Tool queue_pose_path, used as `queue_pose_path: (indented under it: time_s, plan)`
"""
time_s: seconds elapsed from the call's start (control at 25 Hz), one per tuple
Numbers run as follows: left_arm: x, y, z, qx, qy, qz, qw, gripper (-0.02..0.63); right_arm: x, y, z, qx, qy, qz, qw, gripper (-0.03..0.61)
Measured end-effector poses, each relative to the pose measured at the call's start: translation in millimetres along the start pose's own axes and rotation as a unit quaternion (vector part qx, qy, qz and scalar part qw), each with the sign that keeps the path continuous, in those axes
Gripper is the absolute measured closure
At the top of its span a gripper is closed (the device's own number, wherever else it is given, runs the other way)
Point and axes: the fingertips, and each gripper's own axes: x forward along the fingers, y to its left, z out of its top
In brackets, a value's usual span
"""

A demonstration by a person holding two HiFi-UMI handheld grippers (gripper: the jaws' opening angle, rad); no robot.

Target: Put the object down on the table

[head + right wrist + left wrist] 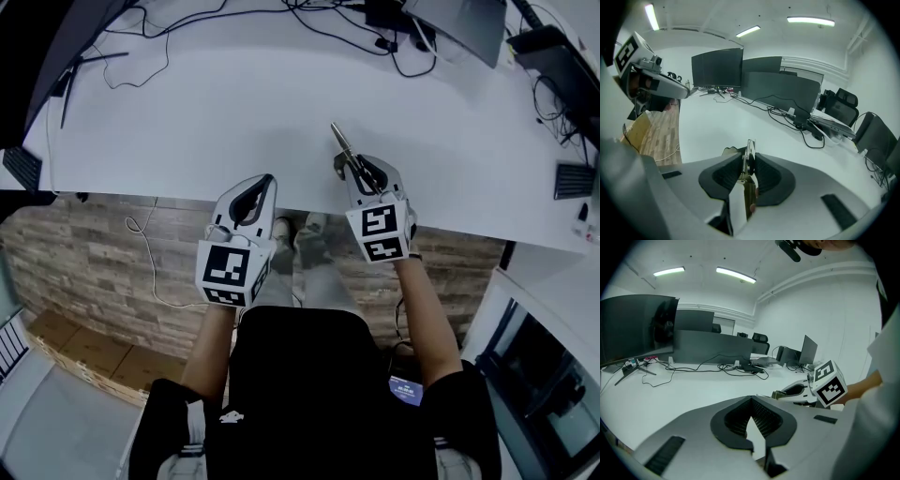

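Note:
A slim metal hand tool with a small spring sticks out forward from my right gripper, which is shut on it just above the front edge of the white table. In the right gripper view the tool stands edge-on between the black pads, its tip pointing over the table. My left gripper hovers to the left at the same edge, jaws together with nothing in them. The left gripper view shows its tips meeting, with the right gripper beyond them.
Black cables trail across the back of the table. Monitors and a laptop stand along the far side. A dark device lies at the right edge. Below the near edge is wood-patterned floor.

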Motion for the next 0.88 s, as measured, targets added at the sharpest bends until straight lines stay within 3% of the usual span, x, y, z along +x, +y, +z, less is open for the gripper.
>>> queue_pose_path:
  time_s: [0.6,0.88]
  plan:
    - [10,-7,-23,-0.016,0.016,0.000,0.9997,0.601,20,-7,-27,-0.091,0.025,-0.027,0.995,0.486]
    - [17,-15,-25,-0.016,0.019,-0.004,0.9997,0.601,22,-10,-39,-0.108,0.035,-0.030,0.993,0.485]
